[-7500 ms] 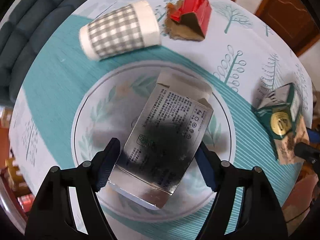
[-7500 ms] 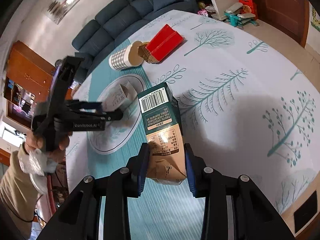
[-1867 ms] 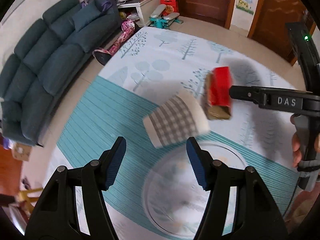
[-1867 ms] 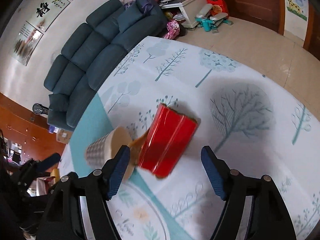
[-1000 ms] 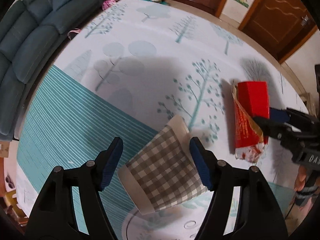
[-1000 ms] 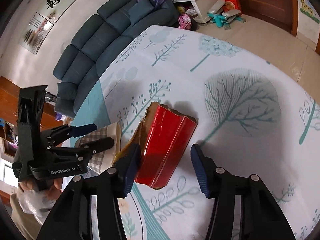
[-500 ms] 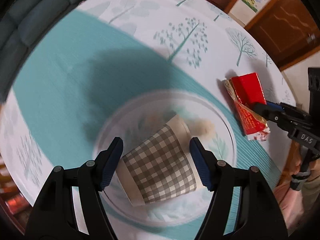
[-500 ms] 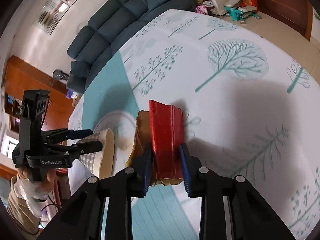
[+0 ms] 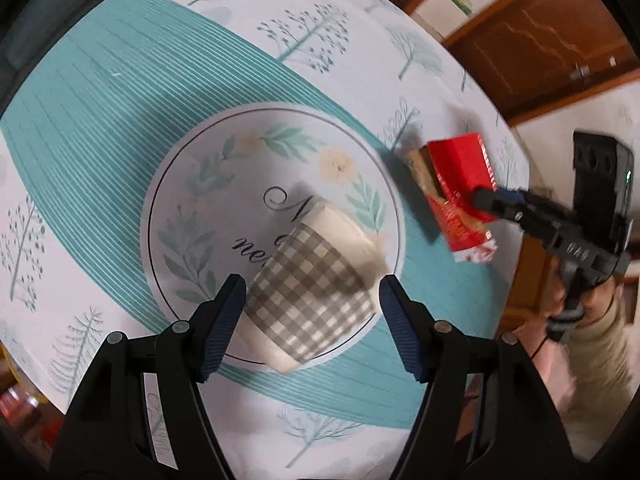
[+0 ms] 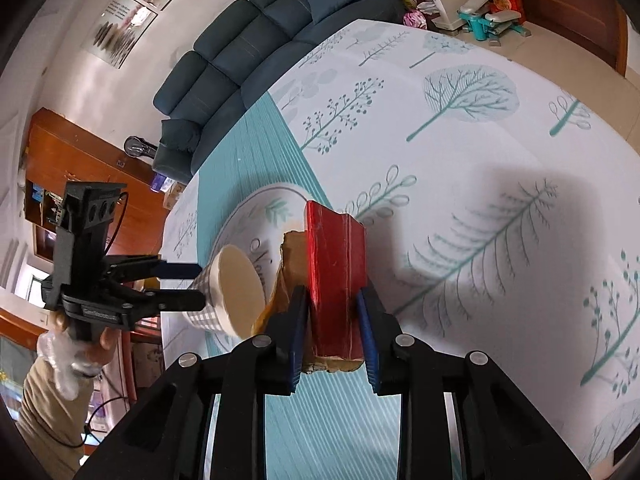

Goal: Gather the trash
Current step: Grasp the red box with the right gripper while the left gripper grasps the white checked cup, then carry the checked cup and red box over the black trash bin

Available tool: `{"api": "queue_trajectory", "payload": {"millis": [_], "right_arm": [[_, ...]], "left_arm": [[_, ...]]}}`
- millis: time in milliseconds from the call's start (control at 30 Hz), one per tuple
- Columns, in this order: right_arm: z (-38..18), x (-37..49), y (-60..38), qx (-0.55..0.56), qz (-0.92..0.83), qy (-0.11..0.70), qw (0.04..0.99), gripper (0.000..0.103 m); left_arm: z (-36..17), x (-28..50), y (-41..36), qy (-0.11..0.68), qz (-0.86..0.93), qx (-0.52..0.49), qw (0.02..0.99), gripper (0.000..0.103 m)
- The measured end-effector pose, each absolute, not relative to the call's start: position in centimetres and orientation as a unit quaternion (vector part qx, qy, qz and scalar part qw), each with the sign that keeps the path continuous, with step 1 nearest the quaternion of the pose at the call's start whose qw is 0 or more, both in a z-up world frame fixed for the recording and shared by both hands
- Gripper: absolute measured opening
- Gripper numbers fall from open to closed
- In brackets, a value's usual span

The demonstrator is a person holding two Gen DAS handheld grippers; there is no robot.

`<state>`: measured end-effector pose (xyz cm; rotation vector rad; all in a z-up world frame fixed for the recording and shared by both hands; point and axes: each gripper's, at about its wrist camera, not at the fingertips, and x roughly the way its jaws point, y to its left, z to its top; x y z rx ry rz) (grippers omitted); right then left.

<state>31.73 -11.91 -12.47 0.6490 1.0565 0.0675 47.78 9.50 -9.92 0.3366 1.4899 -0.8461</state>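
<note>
Checked cup [image 9: 308,292] in left jaws over tablecloth [image 9: 100,120], red carton [image 10: 336,280] clamped alongside

A checked paper cup [image 9: 316,292] is held between the jaws of the left gripper [image 9: 310,314] over the printed circle [image 9: 200,168]. A red carton [image 9: 460,184] is gripped at three o'clock by the right gripper [image 9: 486,199].

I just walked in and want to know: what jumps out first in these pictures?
The bright red carton, pinched in the right gripper above the tree-print tablecloth. Next, the grey checked paper cup lying sideways in the left gripper, over the flowery printed circle.
</note>
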Motion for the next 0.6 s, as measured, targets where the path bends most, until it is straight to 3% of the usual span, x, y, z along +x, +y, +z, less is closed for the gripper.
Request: {"api": "queue_trajectory", "payload": {"millis": [500,600], "right_arm": [[-14.6,30.0,-11.2,0.322,0.031,0.509,0.798,0.024],[-14.5,29.2,-11.1,0.326,0.036,0.507,0.797,0.024]], "left_arm": [[-13.0,46.0,9.1,0.652,-0.405,0.151,0.623,0.068],[-12.1,45.0,9.3,0.626,-0.395,0.166,0.652,0.057]]}}
